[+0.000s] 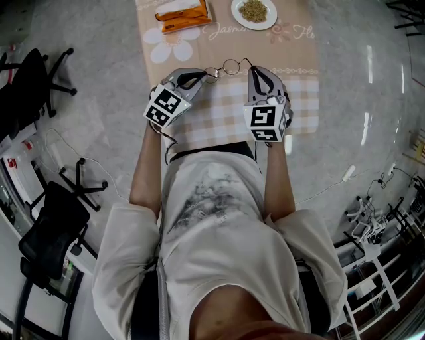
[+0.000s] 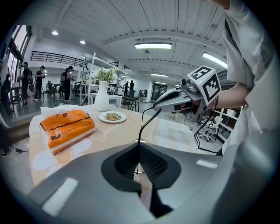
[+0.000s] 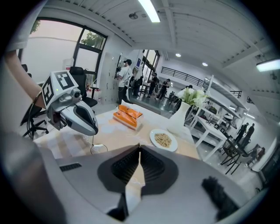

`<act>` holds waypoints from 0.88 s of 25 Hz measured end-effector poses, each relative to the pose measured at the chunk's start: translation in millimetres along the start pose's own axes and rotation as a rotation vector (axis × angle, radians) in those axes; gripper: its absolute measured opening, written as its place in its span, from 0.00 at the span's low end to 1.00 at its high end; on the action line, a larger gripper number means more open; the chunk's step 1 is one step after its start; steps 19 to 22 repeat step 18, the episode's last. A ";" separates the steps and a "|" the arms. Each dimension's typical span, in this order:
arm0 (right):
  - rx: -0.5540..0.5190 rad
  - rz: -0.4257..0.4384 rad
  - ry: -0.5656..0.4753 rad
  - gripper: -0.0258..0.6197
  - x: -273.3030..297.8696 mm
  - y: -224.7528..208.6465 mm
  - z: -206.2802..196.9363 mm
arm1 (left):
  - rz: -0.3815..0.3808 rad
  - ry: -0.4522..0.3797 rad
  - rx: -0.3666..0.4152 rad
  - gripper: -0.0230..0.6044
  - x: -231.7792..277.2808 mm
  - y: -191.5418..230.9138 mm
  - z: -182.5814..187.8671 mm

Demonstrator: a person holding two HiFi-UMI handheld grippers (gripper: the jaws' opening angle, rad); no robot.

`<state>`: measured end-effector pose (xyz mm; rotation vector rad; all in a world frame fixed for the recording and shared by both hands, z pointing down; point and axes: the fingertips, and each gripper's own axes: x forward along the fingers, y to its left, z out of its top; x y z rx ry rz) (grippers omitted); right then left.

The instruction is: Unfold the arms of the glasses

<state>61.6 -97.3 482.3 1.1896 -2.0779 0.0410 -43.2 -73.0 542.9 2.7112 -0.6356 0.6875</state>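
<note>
Thin round-lensed glasses (image 1: 231, 66) hang just above the checked tablecloth (image 1: 219, 116), between my two grippers. My left gripper (image 1: 204, 76) is shut on the frame at one lens. In the left gripper view a lens ring sits at its jaw tips (image 2: 139, 146), and one black arm (image 2: 144, 124) rises from there to the right gripper (image 2: 156, 107). My right gripper (image 1: 252, 66) is shut on the far end of that arm, its jaws together (image 3: 139, 146). The right gripper view shows the left gripper (image 3: 94, 131) with a lens (image 3: 99, 148) below it.
An orange tissue pack (image 1: 182, 14) and a white plate of grains (image 1: 254, 11) lie at the table's far end, with a white vase (image 2: 102, 97) beyond. Office chairs (image 1: 33, 86) stand on the floor to the left. The table's near edge is against the person's body.
</note>
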 end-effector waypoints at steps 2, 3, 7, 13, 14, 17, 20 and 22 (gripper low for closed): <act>0.000 0.000 0.002 0.08 0.1 0.4 -0.8 | -0.001 0.000 0.000 0.05 0.4 0.3 -0.4; -0.001 0.000 0.003 0.08 0.0 0.5 -1.0 | -0.001 0.000 0.000 0.05 0.5 0.4 -0.5; -0.002 -0.002 0.004 0.08 -0.8 1.1 -0.9 | 0.000 0.006 -0.006 0.05 -0.8 0.8 -2.0; -0.004 -0.003 0.006 0.08 -0.7 1.2 -0.3 | 0.001 -0.004 -0.004 0.05 -0.9 1.9 -1.0; -0.004 -0.003 0.006 0.08 -0.7 1.4 -0.1 | 0.001 -0.003 -0.005 0.05 -1.1 2.0 -1.2; -0.005 -0.003 0.007 0.08 -1.1 2.0 0.0 | 0.001 0.011 -0.013 0.05 -2.3 1.2 -3.0; -0.005 -0.003 0.008 0.08 -1.4 2.2 0.0 | 0.001 0.017 -0.016 0.05 -2.8 0.8 -3.7; -0.005 -0.003 0.008 0.08 -1.4 2.2 0.0 | 0.001 0.017 -0.016 0.05 -2.8 0.8 -3.7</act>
